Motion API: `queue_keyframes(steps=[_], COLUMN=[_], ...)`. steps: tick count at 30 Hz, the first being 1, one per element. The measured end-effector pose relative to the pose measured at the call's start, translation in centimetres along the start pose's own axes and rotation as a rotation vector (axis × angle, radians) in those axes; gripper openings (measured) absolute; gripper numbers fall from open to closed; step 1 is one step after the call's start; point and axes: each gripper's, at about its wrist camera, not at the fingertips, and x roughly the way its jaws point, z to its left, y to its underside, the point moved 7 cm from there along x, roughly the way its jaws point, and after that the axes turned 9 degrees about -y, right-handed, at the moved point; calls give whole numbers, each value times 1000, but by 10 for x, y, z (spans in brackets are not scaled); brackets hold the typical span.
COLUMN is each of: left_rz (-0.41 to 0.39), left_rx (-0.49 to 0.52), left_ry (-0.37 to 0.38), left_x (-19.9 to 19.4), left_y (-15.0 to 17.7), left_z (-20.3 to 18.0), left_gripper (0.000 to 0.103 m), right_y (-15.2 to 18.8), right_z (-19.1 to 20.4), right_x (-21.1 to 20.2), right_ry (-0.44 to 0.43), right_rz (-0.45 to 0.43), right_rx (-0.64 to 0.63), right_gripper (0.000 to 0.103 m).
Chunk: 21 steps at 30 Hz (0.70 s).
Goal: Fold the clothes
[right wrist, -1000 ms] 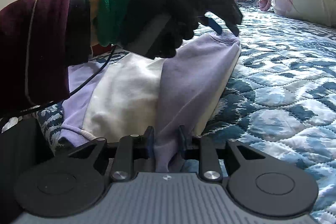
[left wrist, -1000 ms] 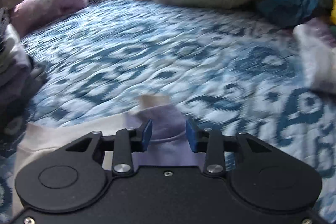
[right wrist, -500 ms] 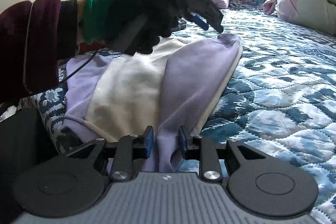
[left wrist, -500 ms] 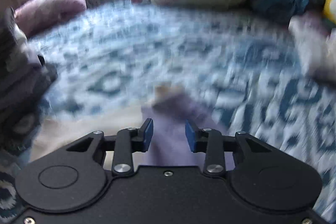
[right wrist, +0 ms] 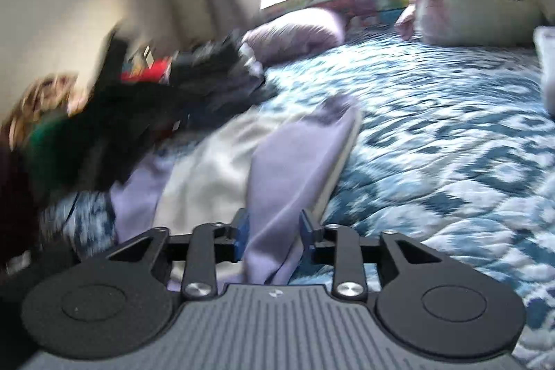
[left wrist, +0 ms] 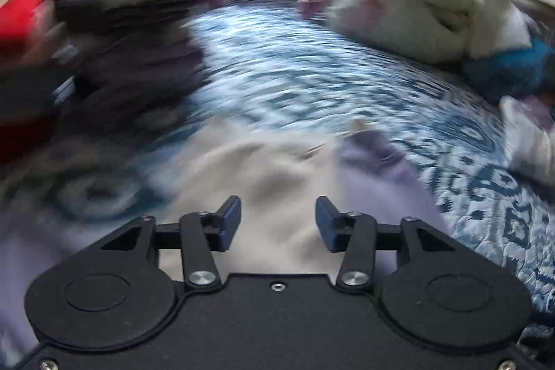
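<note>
Change since a second ago: the left gripper (left wrist: 277,224), which had its blue pads around the lilac fold, has let go and drawn back over the cream panel; both views are now smeared with motion.

Left side of the bed: a blurred heap of dark clothes (left wrist: 131,58) with a red patch, lying beside the garment's far edge.

Left tongs: apart, with nothing between the pads; cream cloth shows through the gap.

Garment: a lilac and cream sweatshirt (right wrist: 249,169), partly folded, lying flat on the blue and white quilt (right wrist: 433,134) near the bed's edge, a lilac sleeve or side panel folded lengthwise over the cream body.

Right tongs: the right gripper (right wrist: 274,231) sits at the near end of that lilac strip, pads close on either side of the cloth; it looks pinched, though slack folds hide the contact itself.

Right side of the bed: bare quilt, then a pale bundle of bedding (right wrist: 468,6) well away at the far end.

How it will handle: my guess is soft, light fleece that drapes and slides on itself, so it will sag wherever unsupported.

Where to take hold: probably the two ends of the folded lilac edge, gripping through both layers so the fold stays together.
</note>
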Motion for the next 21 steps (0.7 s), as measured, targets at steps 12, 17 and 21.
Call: queue_keyframes(steps=[12, 17, 21], left_rz=[16, 12, 10], left_rx=[-543, -698, -784], left_ry=[-197, -217, -160], left_x=[-59, -65, -55], left_y=[53, 72, 81], left_z=[182, 227, 243], left_gripper=[55, 55, 55], right_y=[-8, -6, -5], right_z=[-7, -6, -2], right_x=[-10, 0, 8], right_ry=[97, 111, 105], right_rz=[-96, -87, -83], right_rx=[116, 137, 155], right_gripper=[53, 58, 60])
